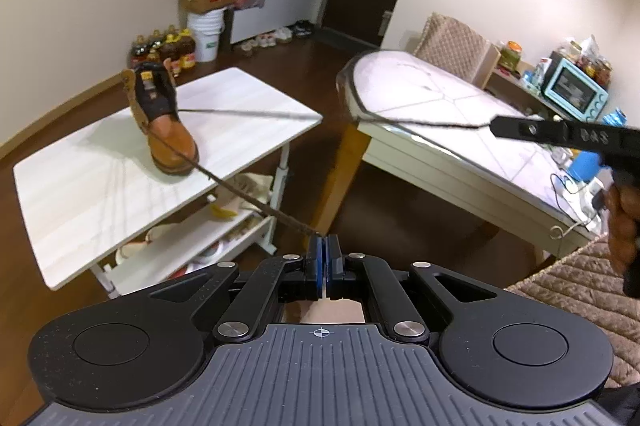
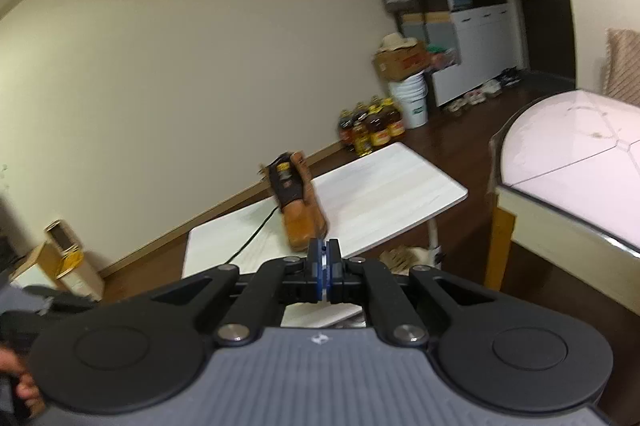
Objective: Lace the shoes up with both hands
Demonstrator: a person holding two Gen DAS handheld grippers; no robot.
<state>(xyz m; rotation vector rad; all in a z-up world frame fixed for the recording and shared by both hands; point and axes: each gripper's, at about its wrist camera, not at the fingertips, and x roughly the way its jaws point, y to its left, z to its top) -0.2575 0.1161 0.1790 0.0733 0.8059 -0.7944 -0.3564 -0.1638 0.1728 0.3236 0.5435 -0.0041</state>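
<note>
A tan boot [image 1: 166,124] with a black tongue stands on a small white table [image 1: 92,182]; it also shows in the right wrist view [image 2: 300,214]. Two dark lace ends run taut from the boot. My left gripper [image 1: 324,240] is shut on one lace end [image 1: 248,200], held well back from the table. My right gripper [image 1: 496,125] is shut on the other lace end [image 1: 320,115], pulled far right. In the right wrist view my right gripper [image 2: 324,244] is shut; the lace in it is hidden there, and a loose lace [image 2: 256,234] trails left of the boot.
A larger glass-topped table [image 1: 460,106] stands to the right with a chair, a blue oven [image 1: 576,92] and clutter. Oil bottles [image 1: 168,46], a white bucket and boxes sit by the far wall. A shelf under the small table holds items.
</note>
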